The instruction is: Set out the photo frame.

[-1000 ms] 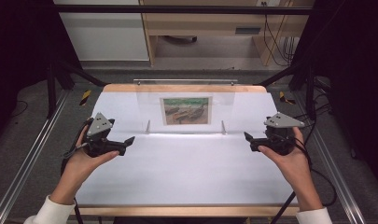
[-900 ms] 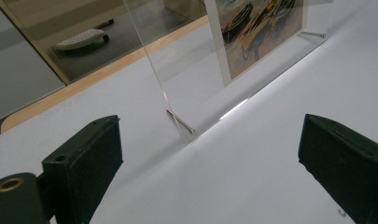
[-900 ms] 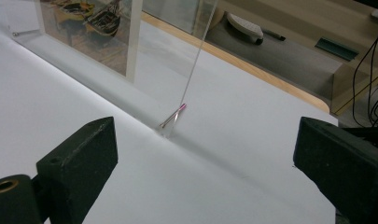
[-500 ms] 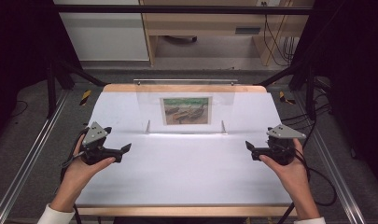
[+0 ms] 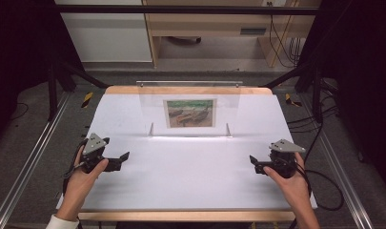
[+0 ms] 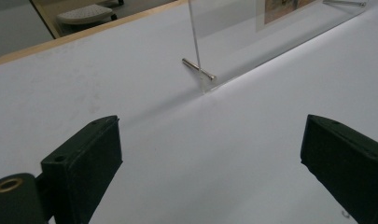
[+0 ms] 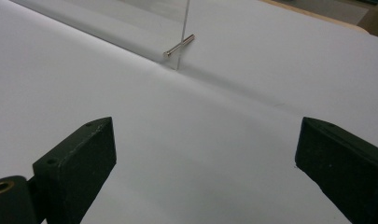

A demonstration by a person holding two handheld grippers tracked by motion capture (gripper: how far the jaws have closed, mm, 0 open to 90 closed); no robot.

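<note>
1. We find the left claw [image 5: 125,156] low over the near left part of the white counter [image 5: 190,176], its jaws spread wide with nothing between them.
2. The right claw [image 5: 251,159] sits low over the near right part of the counter, jaws likewise wide apart and empty.
3. The thing nearest both claws is a clear acrylic picture stand [image 5: 189,110], upright across the counter. It stands ahead of each claw and inward of it, well apart from both, with bare counter between.
4. A printed picture [image 5: 190,113] shows in the middle of the panel. A metal pin [image 6: 199,69] passes through the panel's lower corner ahead of the left claw; a matching pin [image 7: 178,46] does so ahead of the right claw. These pins appear to serve as its feet.
5. We judge the panel stiff, light and smooth-faced, hence slippery between hard jaws and prone to scratching or cracking under a hard squeeze. Being thin and upright, it looks likely to tip if pushed on its face.
6. We judge the soundest hold to be across the panel's thickness at its two side edges, one claw per side, above the pins and clear of the picture.
</note>
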